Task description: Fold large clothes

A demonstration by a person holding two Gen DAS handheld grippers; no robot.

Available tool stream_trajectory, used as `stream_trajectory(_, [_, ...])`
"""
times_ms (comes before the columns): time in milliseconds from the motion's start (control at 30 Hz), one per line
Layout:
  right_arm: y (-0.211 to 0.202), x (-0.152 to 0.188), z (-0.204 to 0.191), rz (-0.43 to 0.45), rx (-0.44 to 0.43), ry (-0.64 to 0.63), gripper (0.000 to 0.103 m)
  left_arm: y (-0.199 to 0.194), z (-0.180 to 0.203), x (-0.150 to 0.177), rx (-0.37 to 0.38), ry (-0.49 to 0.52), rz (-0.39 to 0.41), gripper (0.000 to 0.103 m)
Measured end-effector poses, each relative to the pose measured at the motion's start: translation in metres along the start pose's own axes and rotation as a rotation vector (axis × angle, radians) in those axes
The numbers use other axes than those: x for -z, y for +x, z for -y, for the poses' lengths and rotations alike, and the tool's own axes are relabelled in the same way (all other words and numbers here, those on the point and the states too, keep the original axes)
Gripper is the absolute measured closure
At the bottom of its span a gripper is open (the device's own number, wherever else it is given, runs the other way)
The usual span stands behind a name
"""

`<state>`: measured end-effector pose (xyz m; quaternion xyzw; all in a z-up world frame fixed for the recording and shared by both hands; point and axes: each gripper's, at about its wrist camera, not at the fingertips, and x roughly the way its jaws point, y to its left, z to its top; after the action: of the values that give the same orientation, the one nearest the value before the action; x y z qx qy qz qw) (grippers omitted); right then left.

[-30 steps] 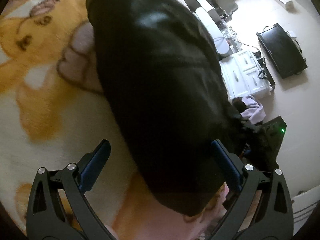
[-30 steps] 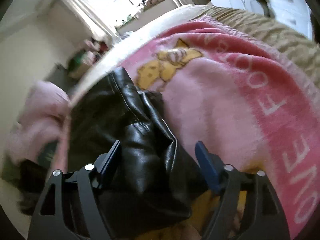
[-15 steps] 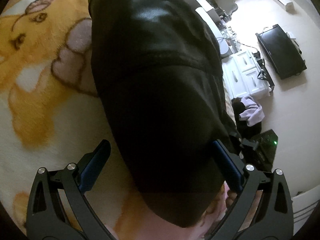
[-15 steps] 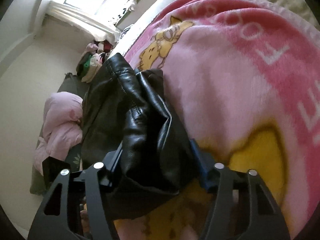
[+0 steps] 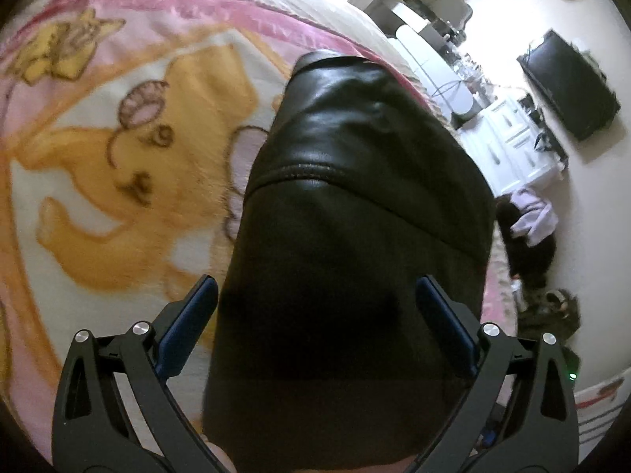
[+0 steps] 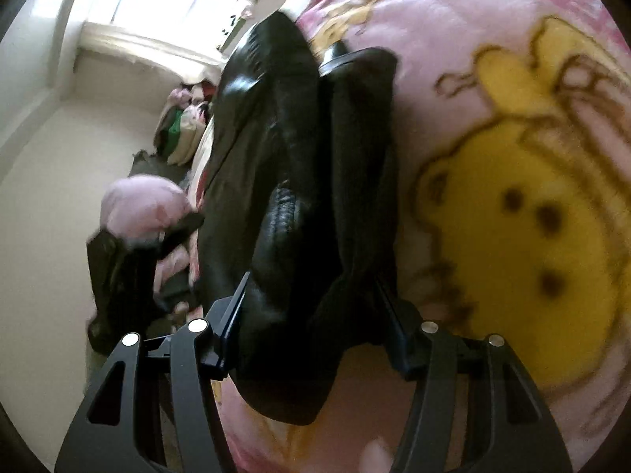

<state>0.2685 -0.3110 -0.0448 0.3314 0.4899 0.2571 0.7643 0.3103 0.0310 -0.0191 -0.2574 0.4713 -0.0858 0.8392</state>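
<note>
The black leather garment [image 5: 355, 244] is spread on the cartoon blanket [image 5: 118, 181]. A bunched fold is pinched by the right gripper [image 6: 311, 307], apparently tightly. The left gripper [image 5: 315, 315] is held wide, straddling the garment.

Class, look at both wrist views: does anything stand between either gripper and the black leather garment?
Nothing visible does. The black leather garment lies between the left gripper fingers, and bunched leather fills the right gripper.
</note>
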Motion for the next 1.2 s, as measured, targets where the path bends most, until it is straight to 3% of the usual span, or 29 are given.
stream_trajectory(67, [0.001,0.003,-0.003,0.026,0.041,-0.057,0.022,0.000,-0.001,0.004,-0.010,0.013,-0.010,0.009])
stream_trajectory(167, [-0.008,-0.002,0.012,0.029,-0.010,0.008,0.018,0.002,-0.001,0.012,-0.004,0.045,-0.024,0.009])
stream_trajectory(367, [-0.038,-0.046,0.007,0.173,-0.054,0.046,0.009,-0.001,-0.002,0.019,-0.016,0.077,-0.011,0.009])
stream_trajectory(633, [0.019,-0.111,0.001,0.026,0.064,0.101,0.009,-0.001,0.001,0.020,-0.021,0.097,-0.003,0.009])
stream_trajectory(700, [0.030,-0.117,0.001,0.018,0.098,0.120,0.023,-0.001,0.002,0.020,-0.022,0.100,-0.001,0.009])
stream_trajectory(733, [0.032,-0.118,0.000,0.022,0.099,0.114,0.040,0.000,0.002,0.020,-0.023,0.103,0.000,0.009])
stream_trajectory(767, [0.033,-0.123,-0.003,0.030,0.102,0.090,0.050,0.001,0.002,0.020,-0.023,0.106,-0.001,0.009])
stream_trajectory(800, [0.028,-0.125,-0.011,0.054,0.129,0.030,0.056,0.001,0.003,0.020,-0.025,0.110,-0.001,0.009])
stream_trajectory(833, [0.023,-0.121,-0.019,0.071,0.143,-0.025,0.072,0.001,0.004,0.020,-0.030,0.119,0.002,0.009])
stream_trajectory(867, [0.021,-0.118,-0.029,0.088,0.147,-0.087,0.078,0.000,0.005,0.019,-0.036,0.125,0.007,0.009])
stream_trajectory(933, [0.013,-0.114,-0.057,0.129,0.156,-0.242,0.083,-0.003,0.004,0.017,-0.044,0.123,0.023,0.009])
stream_trajectory(1033, [0.005,-0.113,-0.090,0.174,0.053,-0.388,0.084,-0.011,0.003,0.012,-0.040,0.114,0.050,0.009])
stream_trajectory(1100, [0.009,-0.121,-0.100,0.201,0.031,-0.442,0.084,-0.014,0.003,0.008,-0.032,0.104,0.058,0.009])
stream_trajectory(1200, [0.029,-0.135,-0.080,0.166,0.044,-0.409,0.084,-0.010,0.008,0.005,-0.090,0.130,0.056,0.009])
